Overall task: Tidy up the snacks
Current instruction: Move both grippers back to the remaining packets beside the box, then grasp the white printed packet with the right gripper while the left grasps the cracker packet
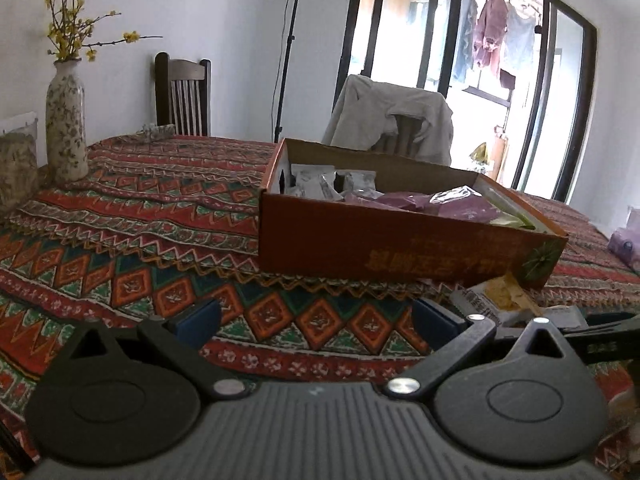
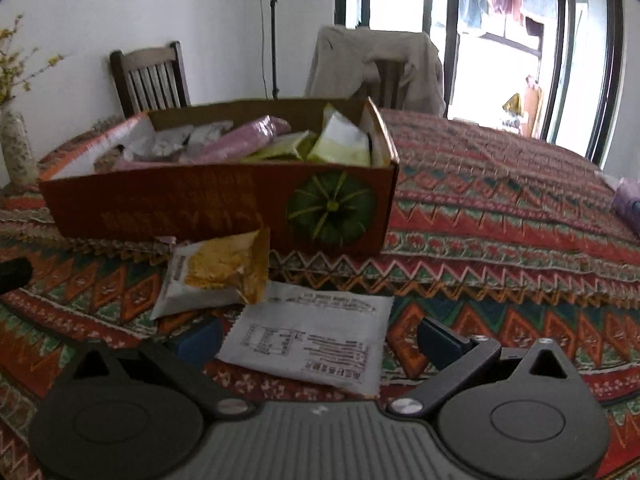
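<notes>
An orange cardboard box [image 1: 400,240] [image 2: 208,208] with a pumpkin picture stands on the patterned tablecloth and holds grey, purple and yellow-green snack packets. In front of it lies a yellow chip packet [image 2: 216,276] [image 1: 506,294], partly resting on a flat white packet [image 2: 312,344] with printed text. My right gripper [image 2: 320,340] is open and low over the table, its blue fingers on either side of the white packet's near end. To the left of the packets my left gripper [image 1: 316,318] hangs open over bare cloth, with nothing between its fingers.
A flowered vase [image 1: 66,120] with yellow blossoms stands at the table's far left. Two chairs [image 2: 150,76] stand behind the table, one draped with a beige jacket [image 1: 392,116]. A purple packet [image 2: 628,204] lies at the right edge. Glass doors are behind.
</notes>
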Action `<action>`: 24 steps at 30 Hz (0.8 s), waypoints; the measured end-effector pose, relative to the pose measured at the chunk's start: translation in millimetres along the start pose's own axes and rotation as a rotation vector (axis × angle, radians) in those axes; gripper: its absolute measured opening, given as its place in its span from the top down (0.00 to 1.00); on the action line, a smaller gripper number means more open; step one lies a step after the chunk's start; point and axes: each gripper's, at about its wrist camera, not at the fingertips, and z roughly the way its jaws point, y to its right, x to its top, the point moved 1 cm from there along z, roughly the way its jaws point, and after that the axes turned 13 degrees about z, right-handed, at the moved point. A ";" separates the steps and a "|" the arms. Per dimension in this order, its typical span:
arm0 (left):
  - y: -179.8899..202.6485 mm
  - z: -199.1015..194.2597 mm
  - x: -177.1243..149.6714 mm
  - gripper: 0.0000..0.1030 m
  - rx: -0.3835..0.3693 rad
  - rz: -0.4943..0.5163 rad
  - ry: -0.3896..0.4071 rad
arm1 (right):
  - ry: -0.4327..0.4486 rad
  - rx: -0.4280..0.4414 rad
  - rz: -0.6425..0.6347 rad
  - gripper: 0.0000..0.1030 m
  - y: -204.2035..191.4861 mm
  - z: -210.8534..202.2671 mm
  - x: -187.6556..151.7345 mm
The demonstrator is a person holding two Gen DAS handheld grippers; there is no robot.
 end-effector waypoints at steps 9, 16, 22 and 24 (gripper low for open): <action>-8.7 -2.0 -1.0 0.00 -0.019 -0.060 0.012 | -0.015 0.018 -0.023 0.00 -2.2 7.3 5.7; -10.9 -3.2 -1.4 0.00 -0.024 -0.076 0.018 | 0.008 0.053 -0.035 0.10 -2.5 2.9 3.0; -11.2 -3.6 -2.1 0.00 -0.025 -0.081 0.018 | 0.041 0.081 -0.041 0.31 -3.6 -5.2 -0.3; -11.6 -3.8 -2.1 0.00 -0.025 -0.086 0.020 | 0.049 0.085 -0.024 0.36 -1.0 -6.9 0.4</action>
